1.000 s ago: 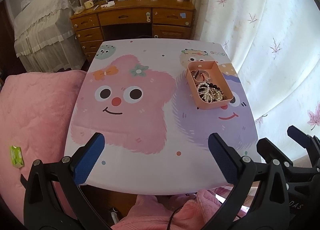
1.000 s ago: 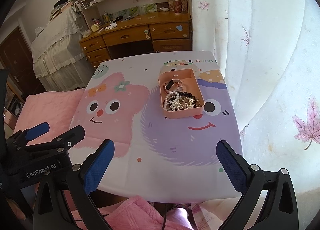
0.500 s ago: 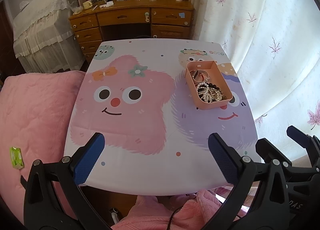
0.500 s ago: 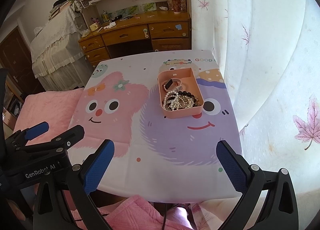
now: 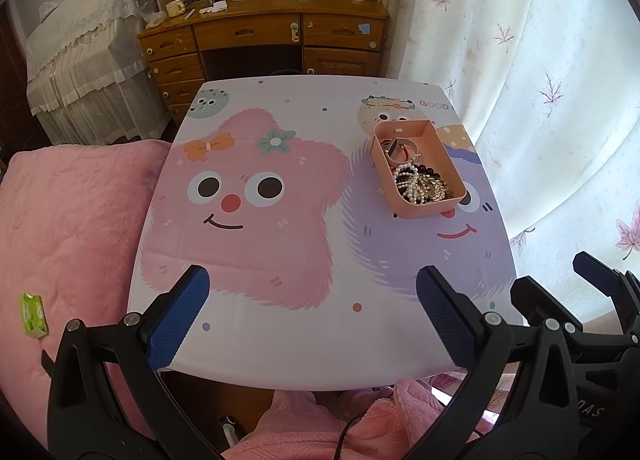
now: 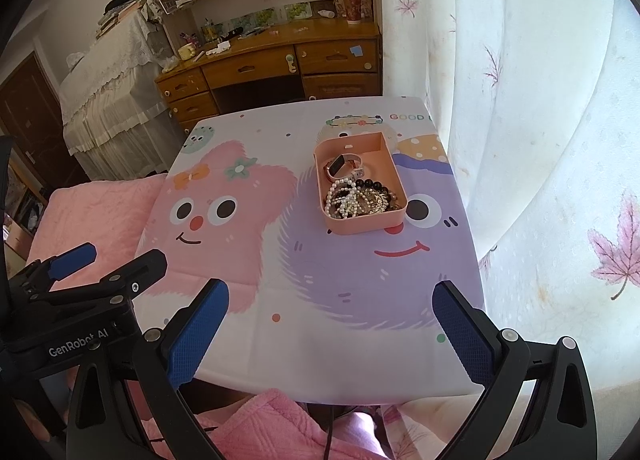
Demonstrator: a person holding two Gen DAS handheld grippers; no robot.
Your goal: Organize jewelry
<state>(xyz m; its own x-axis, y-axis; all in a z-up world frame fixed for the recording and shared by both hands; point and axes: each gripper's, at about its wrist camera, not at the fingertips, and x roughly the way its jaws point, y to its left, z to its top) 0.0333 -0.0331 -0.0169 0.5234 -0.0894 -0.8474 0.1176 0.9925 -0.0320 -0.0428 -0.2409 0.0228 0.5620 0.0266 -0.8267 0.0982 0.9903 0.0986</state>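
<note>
Your pink tray (image 6: 362, 226) sat on the table (image 6: 320, 360) ahead of both grippers, well apart from either one. From your right gripper (image 6: 332, 324) it lay straight ahead and slightly left of centre; from your left gripper (image 5: 312, 316) it lay ahead and off to the right. It was a shallow rectangular box with rounded corners and smooth, matte, plastic-looking walls in a salmon pink.

Inside, the jewelry was heaped rather than sorted. At the far end lay a watch (image 6: 340, 165) with a dark rectangular face, a rose-gold case and a pale band curled behind it. Nearer to you, a strand of small round white pearls (image 6: 340, 196) looped over a string of glossy black beads (image 6: 374, 185), and beside those was a tangle of gold-toned chain or filigree pieces (image 6: 374, 202); you could not tell them apart in that knot.

Both of your grippers hung over the near edge of the table with their jaws spread wide and nothing between them. The fingers were black with blue, finely dimpled pads (image 6: 196, 336). Your left gripper showed at the lower left of the right wrist view, and your right one at the lower right of the left wrist view, so they were side by side.

The table wore a smooth printed cover with a fuzzy pink star face and a purple furry face; the tray rested on the purple one, by its eye. A quilted pink blanket (image 5: 68, 220) lay to the left of your left gripper.
</note>
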